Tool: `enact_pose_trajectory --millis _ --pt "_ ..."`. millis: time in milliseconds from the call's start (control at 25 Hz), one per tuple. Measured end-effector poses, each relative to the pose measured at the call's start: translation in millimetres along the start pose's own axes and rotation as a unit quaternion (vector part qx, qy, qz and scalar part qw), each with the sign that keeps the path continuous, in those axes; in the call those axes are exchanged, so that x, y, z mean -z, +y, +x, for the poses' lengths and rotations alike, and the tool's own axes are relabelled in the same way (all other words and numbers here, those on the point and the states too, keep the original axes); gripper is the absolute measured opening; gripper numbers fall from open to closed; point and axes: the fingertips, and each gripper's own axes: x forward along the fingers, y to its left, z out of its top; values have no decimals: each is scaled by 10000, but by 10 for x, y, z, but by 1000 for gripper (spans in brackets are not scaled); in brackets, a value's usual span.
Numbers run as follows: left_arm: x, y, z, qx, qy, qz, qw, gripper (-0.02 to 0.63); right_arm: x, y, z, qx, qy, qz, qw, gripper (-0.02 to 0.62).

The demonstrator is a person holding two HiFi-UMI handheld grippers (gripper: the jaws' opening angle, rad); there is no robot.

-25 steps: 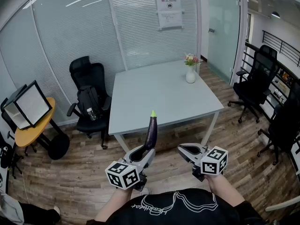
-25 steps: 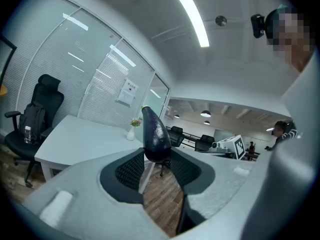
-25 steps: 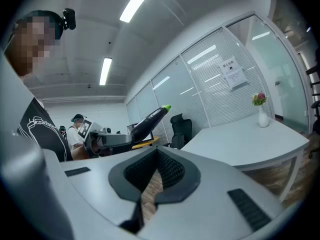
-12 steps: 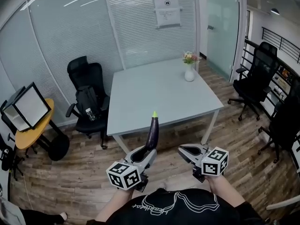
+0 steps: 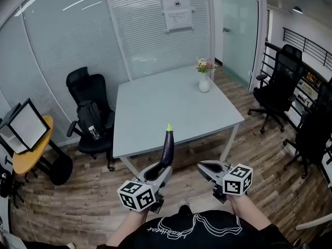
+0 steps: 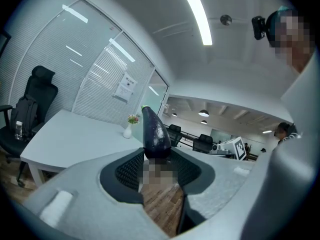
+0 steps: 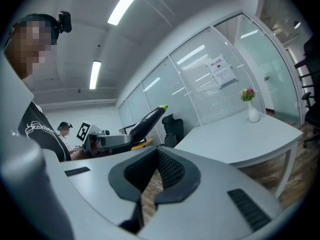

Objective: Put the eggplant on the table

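Observation:
A dark purple eggplant point(image 5: 167, 146) with a green tip stands upright in my left gripper point(image 5: 161, 169), whose jaws are shut on its lower end. In the left gripper view the eggplant point(image 6: 154, 132) rises from between the black pads. The light grey table point(image 5: 155, 113) lies ahead of both grippers, beyond a strip of wooden floor. My right gripper point(image 5: 205, 167) is held beside the left one, shut with nothing in it. The right gripper view shows the eggplant point(image 7: 148, 120) to its left and the table point(image 7: 235, 141) ahead.
A white vase of flowers point(image 5: 204, 81) stands at the table's far right corner. A black chair with a backpack point(image 5: 87, 115) is left of the table, and more black chairs point(image 5: 277, 82) are on the right. A round yellow side table point(image 5: 28, 157) is far left. Glass walls stand behind.
Both grippers, and the view with them, have come a little closer to the table. The eggplant stays upright in the left gripper.

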Motion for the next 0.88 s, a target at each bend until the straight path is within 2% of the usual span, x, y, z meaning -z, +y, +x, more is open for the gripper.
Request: enact_pose_trajectory --millis 320,880 --pt "-99 511 475 -28 97 -141 9999 169 -112 -521 392 51 44 173 9998 9" --pt "-653 1656 1428 -64 167 -270 9995 169 -630 -1556 1448 -35 163 263 9995 9"
